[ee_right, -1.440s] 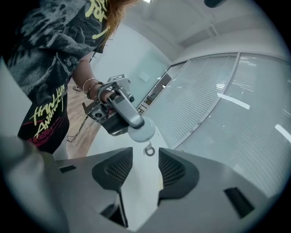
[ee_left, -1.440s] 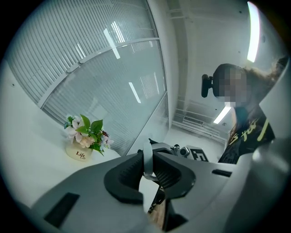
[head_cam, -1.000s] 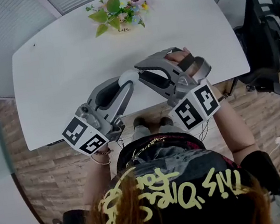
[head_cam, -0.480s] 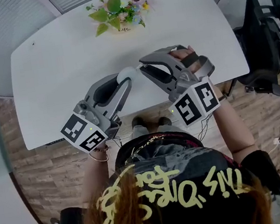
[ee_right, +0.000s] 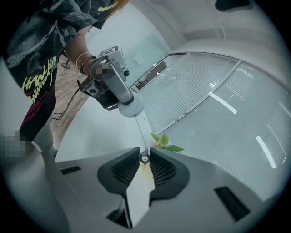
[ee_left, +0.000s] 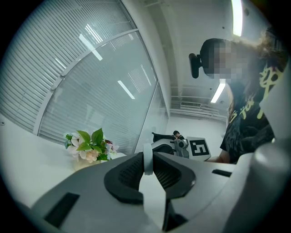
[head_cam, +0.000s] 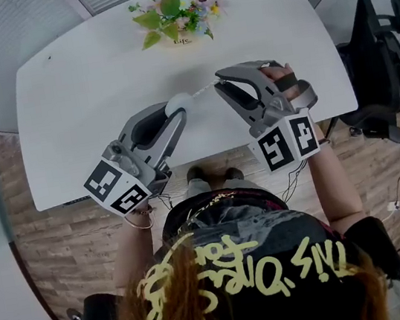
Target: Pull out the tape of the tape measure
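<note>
A small round white tape measure case is held over the white table, with my left gripper shut on it. In the left gripper view the case's thin white edge sits between the pads. A thin tape runs from the case to my right gripper, which is shut on the tape's end tab. The right gripper view shows the tape stretched back to the case. The two grippers are a short way apart, above the table's near half.
A pot of flowers stands at the table's far edge. A black office chair is off the table's right end. The person stands at the near edge, over wooden flooring.
My right gripper has moved to the right, away from the left one, and a short length of tape now shows between them. The left gripper has stayed where it was.
</note>
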`<state>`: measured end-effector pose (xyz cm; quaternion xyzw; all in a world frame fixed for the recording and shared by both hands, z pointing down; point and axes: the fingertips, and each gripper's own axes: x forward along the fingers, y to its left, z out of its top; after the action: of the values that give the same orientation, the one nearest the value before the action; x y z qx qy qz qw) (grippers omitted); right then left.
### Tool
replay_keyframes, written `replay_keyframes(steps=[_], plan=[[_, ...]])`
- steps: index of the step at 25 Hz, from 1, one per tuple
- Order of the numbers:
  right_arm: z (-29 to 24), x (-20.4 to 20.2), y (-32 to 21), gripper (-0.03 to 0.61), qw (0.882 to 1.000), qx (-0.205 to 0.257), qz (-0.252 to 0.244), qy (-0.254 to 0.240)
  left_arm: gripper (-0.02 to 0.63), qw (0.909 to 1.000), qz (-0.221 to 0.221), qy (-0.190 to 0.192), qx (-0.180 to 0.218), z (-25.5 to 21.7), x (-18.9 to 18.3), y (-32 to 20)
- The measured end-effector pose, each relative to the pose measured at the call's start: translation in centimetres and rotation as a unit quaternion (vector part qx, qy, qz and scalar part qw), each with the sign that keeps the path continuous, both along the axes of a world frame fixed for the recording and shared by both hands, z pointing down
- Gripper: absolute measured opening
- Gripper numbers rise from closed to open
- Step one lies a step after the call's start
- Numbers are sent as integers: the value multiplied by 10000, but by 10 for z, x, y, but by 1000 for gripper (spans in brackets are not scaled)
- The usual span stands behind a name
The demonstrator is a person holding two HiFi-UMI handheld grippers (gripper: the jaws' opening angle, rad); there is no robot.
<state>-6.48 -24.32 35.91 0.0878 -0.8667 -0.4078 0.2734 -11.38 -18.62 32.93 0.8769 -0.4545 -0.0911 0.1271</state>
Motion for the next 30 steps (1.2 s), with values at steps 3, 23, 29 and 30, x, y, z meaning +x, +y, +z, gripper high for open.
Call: replay_keyframes(steps=[3, 23, 29, 30], plan=[[1, 3, -5, 71, 9999, 43, 132, -32, 58, 10000, -10, -16, 21, 0, -3, 1], [11, 31, -38, 71, 9955, 218, 918, 32, 60, 9993, -201, -309, 73, -1, -13, 5], [15, 37, -40, 71, 9947, 257, 990, 74, 60, 9989, -346, -326, 38, 5, -21, 9], [15, 37, -39, 71, 9947, 260, 992, 78, 60, 9987, -371, -334, 38, 5, -23, 9]])
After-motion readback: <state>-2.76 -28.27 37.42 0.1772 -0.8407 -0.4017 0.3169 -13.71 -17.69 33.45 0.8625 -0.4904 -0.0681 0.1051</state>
